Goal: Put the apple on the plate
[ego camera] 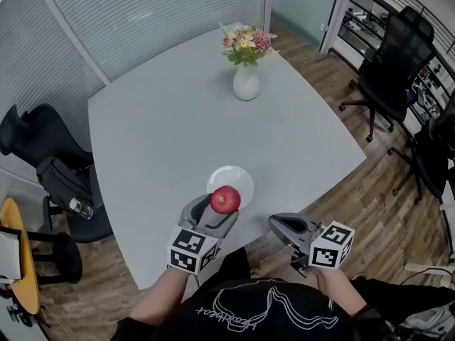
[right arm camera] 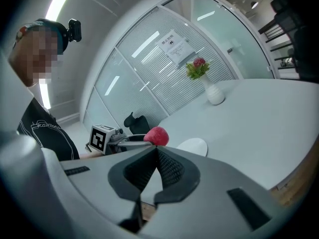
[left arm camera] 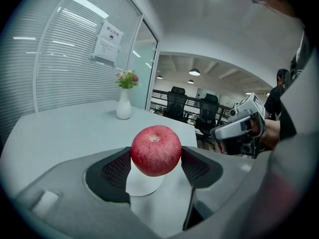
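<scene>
The left gripper (ego camera: 220, 212) clamps the apple (ego camera: 225, 199) above the plate (ego camera: 238, 177). Lower gently onto its centre (right gripper (ego camera: 279, 224) closed, idle).

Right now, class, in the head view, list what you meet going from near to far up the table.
Left tongs → apple gripped in them → plate → vase of flowers.

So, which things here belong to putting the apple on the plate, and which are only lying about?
Belong to the job:
- apple, gripped in the left claw
- white plate on the table

Only lying about:
- vase of flowers at the table's far side
- black office chair on the floor
- right claw, shut and empty
</scene>
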A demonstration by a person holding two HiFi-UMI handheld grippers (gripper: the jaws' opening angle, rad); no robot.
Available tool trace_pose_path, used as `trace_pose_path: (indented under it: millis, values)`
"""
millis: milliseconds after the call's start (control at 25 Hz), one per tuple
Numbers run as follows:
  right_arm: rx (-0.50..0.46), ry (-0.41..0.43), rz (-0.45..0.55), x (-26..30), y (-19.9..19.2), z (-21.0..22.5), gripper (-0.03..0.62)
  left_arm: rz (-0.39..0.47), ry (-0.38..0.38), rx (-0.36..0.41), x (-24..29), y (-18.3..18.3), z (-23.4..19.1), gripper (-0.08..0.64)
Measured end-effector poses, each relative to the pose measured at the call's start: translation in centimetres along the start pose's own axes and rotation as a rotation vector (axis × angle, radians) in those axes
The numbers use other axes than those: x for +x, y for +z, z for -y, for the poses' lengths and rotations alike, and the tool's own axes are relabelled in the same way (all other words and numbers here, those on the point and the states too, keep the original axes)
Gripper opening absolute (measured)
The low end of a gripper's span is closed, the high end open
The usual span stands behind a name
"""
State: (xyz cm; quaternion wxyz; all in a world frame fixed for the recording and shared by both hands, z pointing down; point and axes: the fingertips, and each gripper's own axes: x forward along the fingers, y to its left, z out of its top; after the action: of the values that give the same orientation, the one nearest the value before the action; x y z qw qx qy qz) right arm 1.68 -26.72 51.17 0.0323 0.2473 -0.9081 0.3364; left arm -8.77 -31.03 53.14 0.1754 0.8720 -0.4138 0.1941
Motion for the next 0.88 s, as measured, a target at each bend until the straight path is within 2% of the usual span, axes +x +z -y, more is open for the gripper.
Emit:
trace_pose_path:
  millis: [360, 680, 880]
  values:
    - [0.024, -0.035, -0.009, 0.0, 0.0, 1.9, 0.009, -0.059, 0.035, 0.048, 3.9, -2.4, -2.5, 0.316]
    - [0.042, -0.068, -0.016, 0.0, 0.2, 3.6, 0.009, -0.091, 0.037, 0.048, 6.7, -4.8, -3.7, 0.316]
    - [0.056, -0.072, -0.027, 0.2, -0.2, 4.4, 0.009, -0.109, 0.054, 0.107, 7.8, -5.7, -4.4, 0.316]
